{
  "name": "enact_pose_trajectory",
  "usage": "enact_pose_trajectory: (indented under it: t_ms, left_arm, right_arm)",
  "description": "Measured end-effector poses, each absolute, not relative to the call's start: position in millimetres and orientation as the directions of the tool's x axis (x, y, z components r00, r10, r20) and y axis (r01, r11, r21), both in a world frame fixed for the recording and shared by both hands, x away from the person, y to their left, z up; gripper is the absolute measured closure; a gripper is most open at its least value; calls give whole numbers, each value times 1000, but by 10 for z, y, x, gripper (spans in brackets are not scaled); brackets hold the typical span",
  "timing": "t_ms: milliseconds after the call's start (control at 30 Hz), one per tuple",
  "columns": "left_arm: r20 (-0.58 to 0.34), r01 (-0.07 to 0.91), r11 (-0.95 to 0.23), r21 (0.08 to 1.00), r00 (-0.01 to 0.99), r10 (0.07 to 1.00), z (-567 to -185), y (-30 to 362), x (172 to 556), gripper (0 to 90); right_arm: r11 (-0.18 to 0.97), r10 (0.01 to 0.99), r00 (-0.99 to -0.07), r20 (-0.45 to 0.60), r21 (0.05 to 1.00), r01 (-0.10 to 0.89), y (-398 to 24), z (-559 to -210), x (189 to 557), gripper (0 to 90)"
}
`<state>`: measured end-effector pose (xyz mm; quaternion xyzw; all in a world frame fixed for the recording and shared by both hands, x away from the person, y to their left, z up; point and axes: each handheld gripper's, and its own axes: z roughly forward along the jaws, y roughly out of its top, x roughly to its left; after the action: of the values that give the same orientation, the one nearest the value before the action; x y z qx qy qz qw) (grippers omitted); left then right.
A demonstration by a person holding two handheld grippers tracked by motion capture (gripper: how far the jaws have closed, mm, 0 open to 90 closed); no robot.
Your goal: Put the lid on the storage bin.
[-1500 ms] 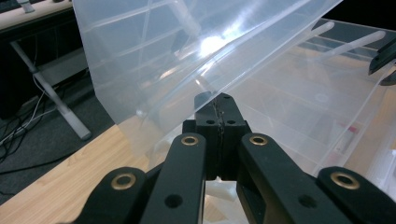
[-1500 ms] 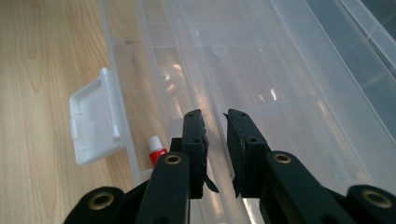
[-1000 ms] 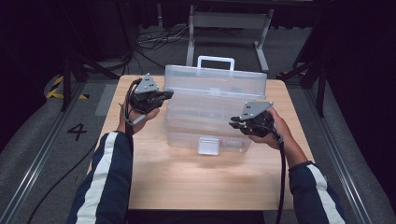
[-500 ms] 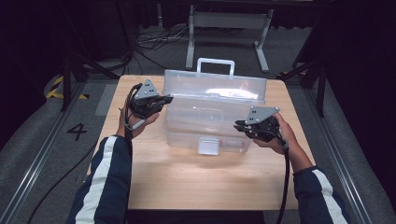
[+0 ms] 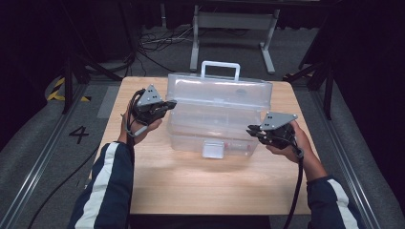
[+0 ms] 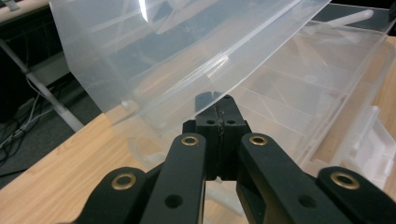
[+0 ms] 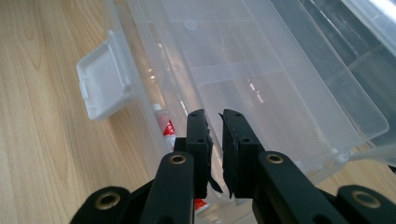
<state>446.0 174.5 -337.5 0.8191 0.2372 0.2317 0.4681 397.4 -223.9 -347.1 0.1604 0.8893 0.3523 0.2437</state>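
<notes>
High view: a clear plastic box (image 5: 215, 119) sits mid-table (image 5: 200, 191), lid (image 5: 219, 93) raised. Left gripper view: the left gripper (image 6: 219, 105), fully closed, props the lid's edge. Right gripper view: the right gripper (image 7: 214, 122), nearly closed and empty, rests at the box's right end. Light, slippery, flexing plastic; grip rims or handle (image 5: 220, 69).

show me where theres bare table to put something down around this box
The widest bare patch of table lies between the clear box and the near edge, between the two forearms. A thin strip runs behind the box. Both short ends are crowded: left gripper at one, right gripper at the other.
</notes>
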Motion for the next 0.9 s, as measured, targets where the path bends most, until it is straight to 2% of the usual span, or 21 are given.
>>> enact_pose_trajectory:
  t_ms: [900]
  left_arm:
    - [181, 173, -509, 843, 800, 572, -3439, 1752, 4357, 900]
  right_arm:
    - [652, 550, -784, -287, 735, 189, -2691, -3528, 3863, 805]
